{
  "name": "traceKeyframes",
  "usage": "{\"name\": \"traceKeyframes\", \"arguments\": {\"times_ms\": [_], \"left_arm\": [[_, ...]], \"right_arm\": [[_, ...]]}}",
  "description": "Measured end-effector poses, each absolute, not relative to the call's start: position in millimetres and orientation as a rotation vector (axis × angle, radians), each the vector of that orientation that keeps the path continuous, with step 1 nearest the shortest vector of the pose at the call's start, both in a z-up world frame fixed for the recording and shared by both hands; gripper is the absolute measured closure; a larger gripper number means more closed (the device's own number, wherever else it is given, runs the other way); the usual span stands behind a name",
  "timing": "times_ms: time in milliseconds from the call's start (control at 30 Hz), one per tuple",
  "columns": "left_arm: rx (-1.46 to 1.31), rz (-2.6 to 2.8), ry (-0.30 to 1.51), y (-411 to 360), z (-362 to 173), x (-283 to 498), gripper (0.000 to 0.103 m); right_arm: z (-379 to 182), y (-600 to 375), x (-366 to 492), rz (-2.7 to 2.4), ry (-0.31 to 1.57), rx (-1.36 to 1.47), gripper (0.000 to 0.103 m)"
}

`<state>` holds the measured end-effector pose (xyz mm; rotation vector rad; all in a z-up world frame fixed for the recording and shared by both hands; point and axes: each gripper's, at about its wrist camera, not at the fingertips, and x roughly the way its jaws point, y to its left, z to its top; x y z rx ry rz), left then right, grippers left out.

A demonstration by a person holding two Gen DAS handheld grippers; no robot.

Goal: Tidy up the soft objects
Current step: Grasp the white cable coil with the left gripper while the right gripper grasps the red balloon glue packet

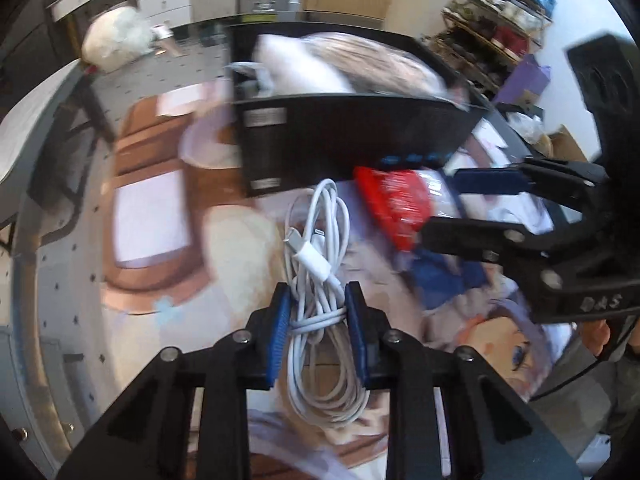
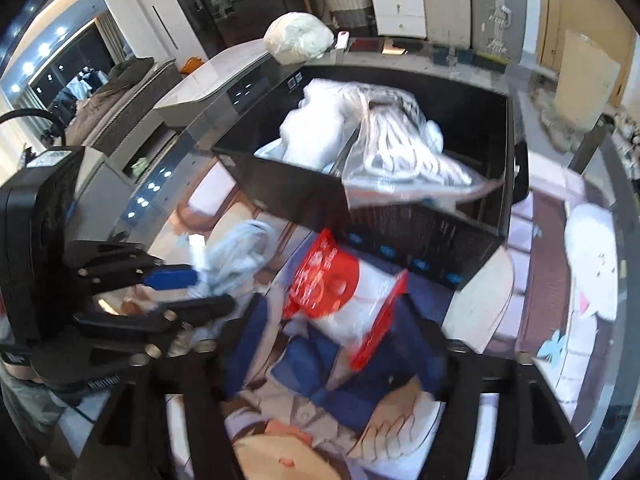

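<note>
My left tongs are clenched on the coiled white charging cable, blue pads pressing its bundle from both sides above the printed mat on the counter. My right tongs stand released — the red-and-white packet lies on the mat between them, just beside the black box holding bagged white cloth.
</note>
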<state>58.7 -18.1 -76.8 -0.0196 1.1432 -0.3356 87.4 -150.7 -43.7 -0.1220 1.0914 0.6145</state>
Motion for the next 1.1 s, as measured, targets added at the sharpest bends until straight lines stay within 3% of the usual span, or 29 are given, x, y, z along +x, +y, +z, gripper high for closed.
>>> {"name": "traceKeyframes", "arguments": {"times_ms": [333, 467, 700, 800, 900, 1000, 1100], "left_arm": [[-0.058, -0.264, 1.13, 6, -82, 67, 0.077], [-0.09, -0.267, 1.132, 9, -82, 69, 0.077], [-0.064, -0.256, 1.115, 1, -82, 70, 0.076], [-0.058, -0.261, 1.109, 2, -83, 66, 0.072], [-0.055, -0.277, 1.107, 3, -83, 62, 0.057], [-0.059, -0.3, 1.1, 1, -83, 59, 0.056], [-0.045, -0.293, 1.099, -1, -83, 59, 0.055]], "right_arm": [[-48, -140, 79, 0.705, 1.128, -0.134, 0.025], [-29, -135, 68, 0.7, 0.98, -0.245, 0.021], [-38, -102, 80, 0.82, 0.935, -0.332, 0.02], [-51, -101, 89, 0.778, 0.998, -0.344, 0.02], [-57, -118, 83, 0.776, 1.058, -0.305, 0.02], [-60, -127, 67, 0.813, 1.159, -0.278, 0.02], [-48, -131, 51, 0.854, 1.134, -0.27, 0.02]]}}
